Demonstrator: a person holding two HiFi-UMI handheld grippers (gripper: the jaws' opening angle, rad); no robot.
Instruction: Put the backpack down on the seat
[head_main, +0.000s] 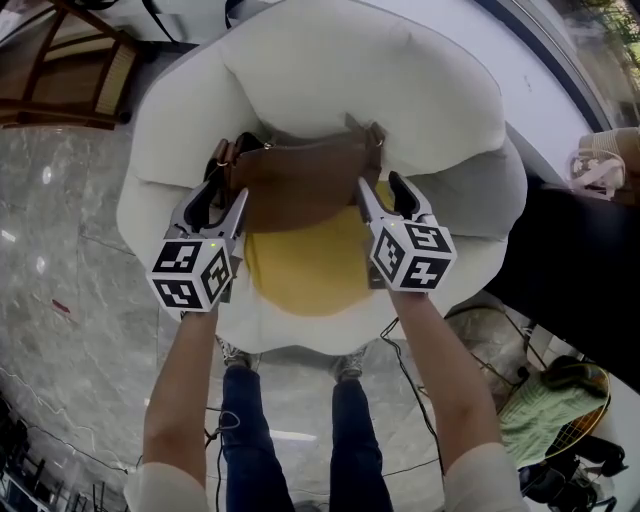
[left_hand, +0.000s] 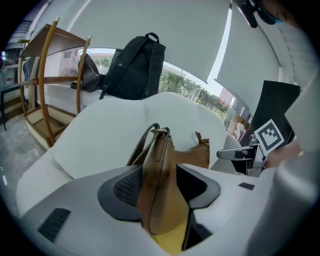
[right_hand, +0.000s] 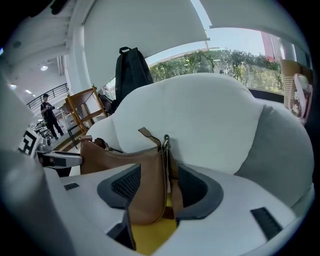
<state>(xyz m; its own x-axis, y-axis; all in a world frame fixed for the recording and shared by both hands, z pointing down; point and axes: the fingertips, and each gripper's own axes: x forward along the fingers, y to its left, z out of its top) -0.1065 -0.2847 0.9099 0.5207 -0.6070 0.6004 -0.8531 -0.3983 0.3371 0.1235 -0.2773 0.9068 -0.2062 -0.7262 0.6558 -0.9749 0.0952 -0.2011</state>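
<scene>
Head view shows the brown backpack (head_main: 300, 185) already resting on the armchair (head_main: 440, 110) seat, over the yellow cushion (head_main: 310, 270). Left tool (head_main: 228, 190) and right tool (head_main: 378, 185) stand wide open astride its ends, gripping nothing; only drawing them away seems left.

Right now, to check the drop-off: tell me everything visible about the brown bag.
The bag is brown, leather-like, with a zip top, metal rings and a strap. It stands upright on the yellow cushion, by the white chair back. Its ends sit between the open jaws of the left gripper and right gripper.
</scene>
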